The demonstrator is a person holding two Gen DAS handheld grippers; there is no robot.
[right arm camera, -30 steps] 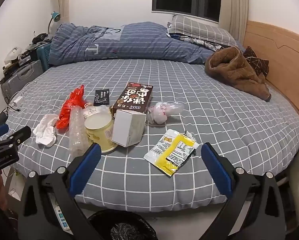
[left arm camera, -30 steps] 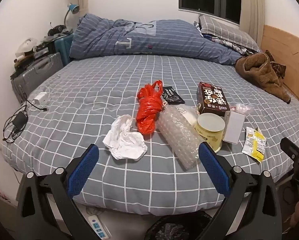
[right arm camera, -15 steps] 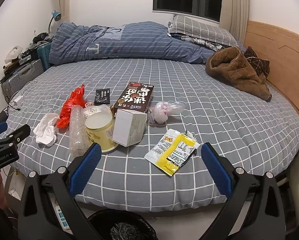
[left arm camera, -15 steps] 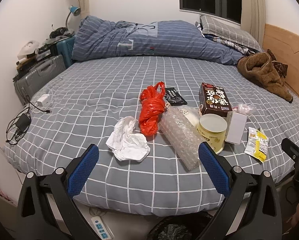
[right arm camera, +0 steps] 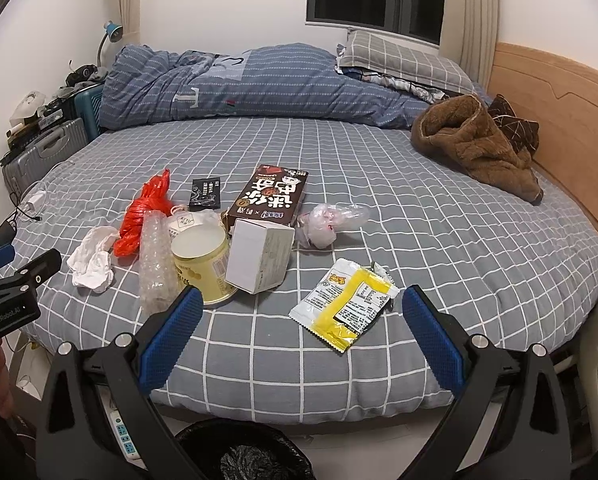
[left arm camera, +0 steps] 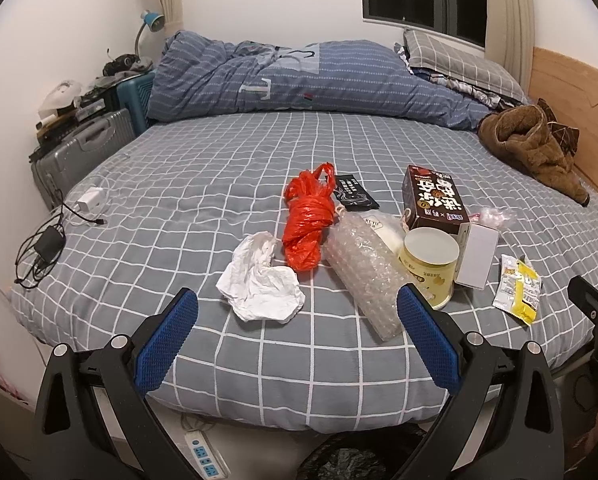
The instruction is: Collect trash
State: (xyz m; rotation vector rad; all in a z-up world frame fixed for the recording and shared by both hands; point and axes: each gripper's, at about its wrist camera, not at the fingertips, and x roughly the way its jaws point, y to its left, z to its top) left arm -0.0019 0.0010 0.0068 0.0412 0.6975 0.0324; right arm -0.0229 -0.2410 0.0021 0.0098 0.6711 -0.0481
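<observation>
Trash lies on the grey checked bed (left arm camera: pixel 203 200): crumpled white tissue (left arm camera: pixel 259 284), a red plastic bag (left arm camera: pixel 307 216), a bubble-wrap roll (left arm camera: pixel 363 268), a yellow cup (left arm camera: pixel 429 266), a white box (right arm camera: pixel 259 254), a brown carton (right arm camera: pixel 271 196), a clear bag (right arm camera: pixel 331 220) and a yellow-white wrapper (right arm camera: pixel 349 304). My left gripper (left arm camera: pixel 295 340) stands open over the bed's near edge, just short of the tissue. My right gripper (right arm camera: pixel 299 332) is open too, with the wrapper ahead between its fingers. A black-lined bin (right arm camera: pixel 243 452) sits on the floor below.
A folded blue duvet (left arm camera: pixel 299 80) and pillows fill the far side. A brown garment (right arm camera: pixel 475 148) lies by the wooden headboard (right arm camera: pixel 559 104). Suitcases (left arm camera: pixel 79 152) stand at the left, a charger with cables (left arm camera: pixel 47 244) lies on the bed's left edge, and a power strip (left arm camera: pixel 203 452) is on the floor.
Both grippers have drifted slightly forward toward the bed, so the trash looks a little closer. Both stay open and nothing on the bed has moved.
</observation>
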